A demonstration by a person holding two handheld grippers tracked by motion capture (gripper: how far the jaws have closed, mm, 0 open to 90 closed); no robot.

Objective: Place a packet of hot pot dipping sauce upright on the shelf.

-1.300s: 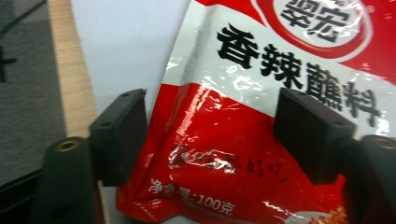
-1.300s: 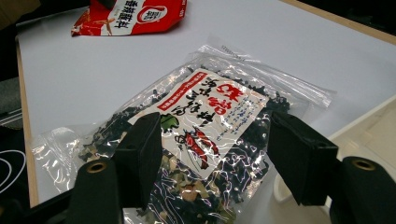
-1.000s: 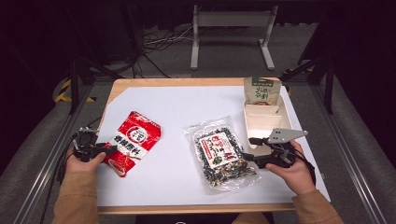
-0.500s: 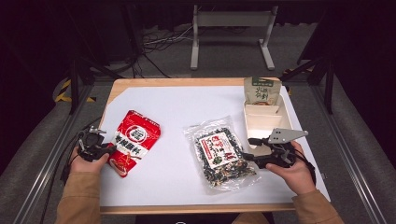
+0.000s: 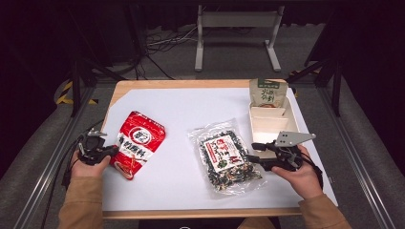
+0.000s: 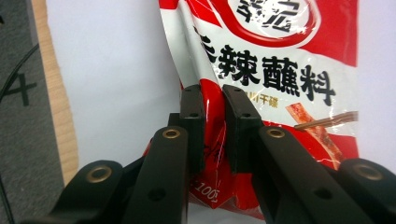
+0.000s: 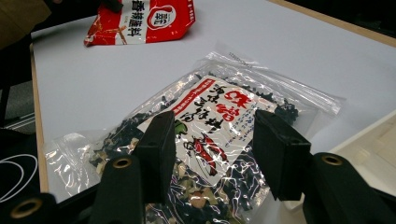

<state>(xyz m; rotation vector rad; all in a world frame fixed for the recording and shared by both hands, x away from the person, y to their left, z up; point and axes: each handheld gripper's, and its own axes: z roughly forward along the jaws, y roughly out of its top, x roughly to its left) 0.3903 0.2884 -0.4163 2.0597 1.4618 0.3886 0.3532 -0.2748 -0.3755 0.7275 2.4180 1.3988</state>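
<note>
while pinched, red packet [image 6: 261, 70] fills left gripper [image 6: 215, 130].

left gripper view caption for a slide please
Left gripper shut on the edge of a red packet lying on the white table.

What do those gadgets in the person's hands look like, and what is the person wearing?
Both are black, with two flat-faced jaws and brass-coloured rivets. The right gripper carries a grey three-cornered plate with small holes; the left gripper trails a thin black cable. The sleeves are tan.
</note>
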